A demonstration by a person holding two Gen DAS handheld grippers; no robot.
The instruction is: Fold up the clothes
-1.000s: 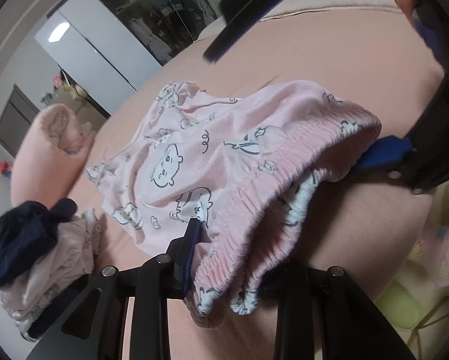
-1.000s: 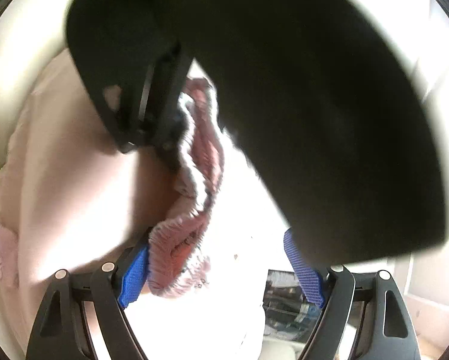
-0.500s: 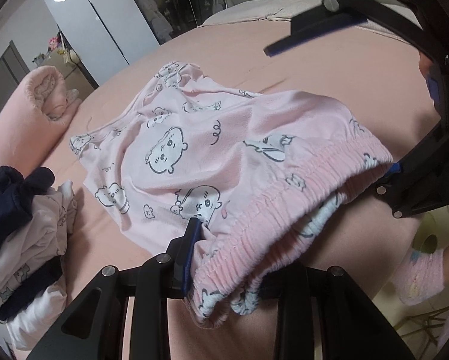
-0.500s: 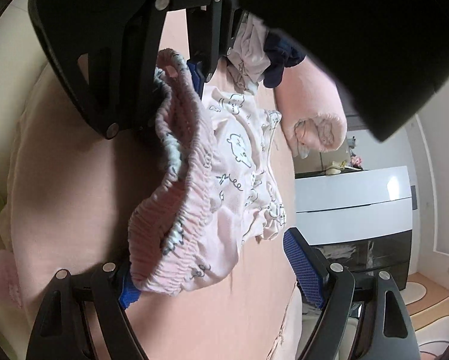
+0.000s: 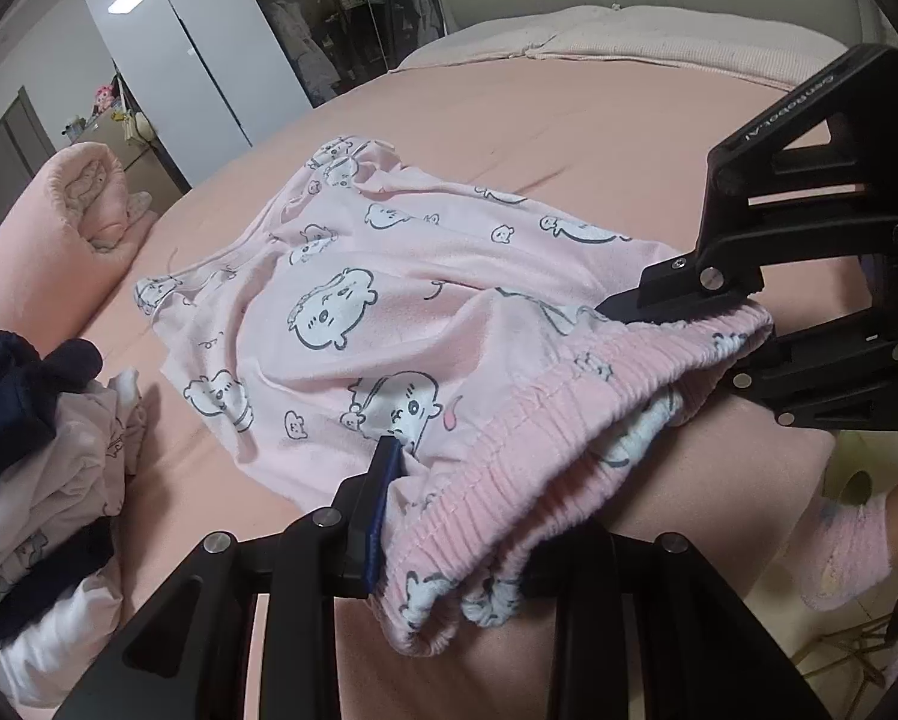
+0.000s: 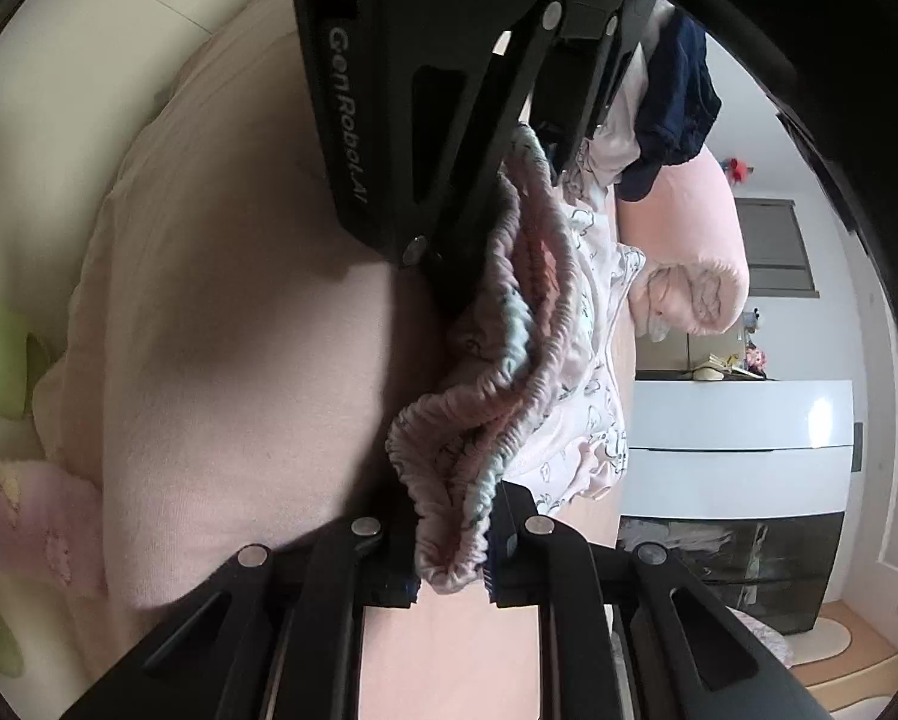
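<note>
Item in hand: one pair of pink cartoon-print shorts (image 5: 389, 324), lying on the pink bed sheet (image 5: 569, 120) with the legs spread away from the cameras and the elastic waistband (image 5: 539, 438) lifted clear of the bed at the near edge. Left gripper (image 5: 449, 516): one, clamped on the waistband's left end, cloth bunched between its blue pads. Right gripper (image 6: 452, 564): one, jaws closing on the waistband's right end, with the gathered elastic already pinched between them in the right wrist view. Progress on this garment, as a judgement: early. The shorts are laid out and taken at both waist corners, but no fold shows in them yet; the halving of the legs and the final tuck are still to do. Other stock: one untidy heap of clothes (image 5: 35, 468) to the left of the shorts, holding dark navy and pale printed pieces; how many garments it contains cannot be told, nor whether any are folded. One rolled pink blanket (image 5: 71, 228) beyond the heap. One white wardrobe (image 5: 197, 60) against the far wall. One foot in a pink sock (image 5: 845, 552) beside the bed at lower right.
</note>
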